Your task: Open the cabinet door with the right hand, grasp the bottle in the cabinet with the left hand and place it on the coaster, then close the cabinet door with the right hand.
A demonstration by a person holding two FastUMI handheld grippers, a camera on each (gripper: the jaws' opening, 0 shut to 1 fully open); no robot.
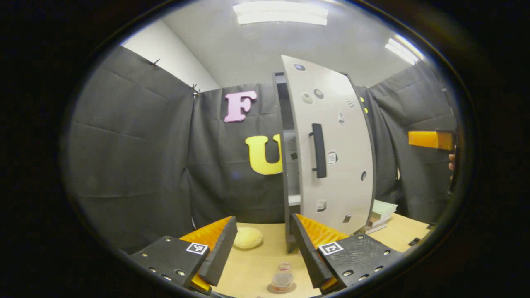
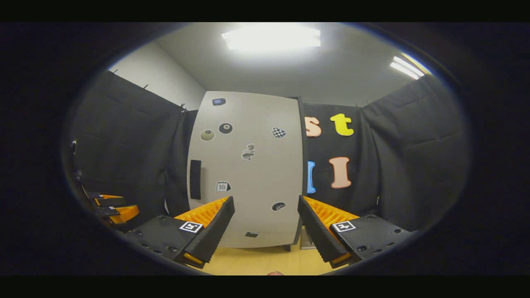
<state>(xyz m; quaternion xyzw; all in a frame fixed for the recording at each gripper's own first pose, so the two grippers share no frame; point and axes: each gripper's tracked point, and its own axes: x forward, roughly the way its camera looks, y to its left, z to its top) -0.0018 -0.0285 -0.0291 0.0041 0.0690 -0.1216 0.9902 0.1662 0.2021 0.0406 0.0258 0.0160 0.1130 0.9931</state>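
Overhead, flat grey cabinet door (image 2: 248,165)

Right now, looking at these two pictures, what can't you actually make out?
- Cabinet inside: left gripper view, the cabinet door, slightly ajar, covers all but a thin strip; shelf contents unreadable.
- Bottle and coaster: left gripper view, cut by the bottom edge; whether the bottle sits squarely on it is unclear.
- Stickers on the door: right gripper view, too small to identify.
- Stack of books: left gripper view, partly behind the door.
- Left tongs and right tongs: open, gripping nothing.
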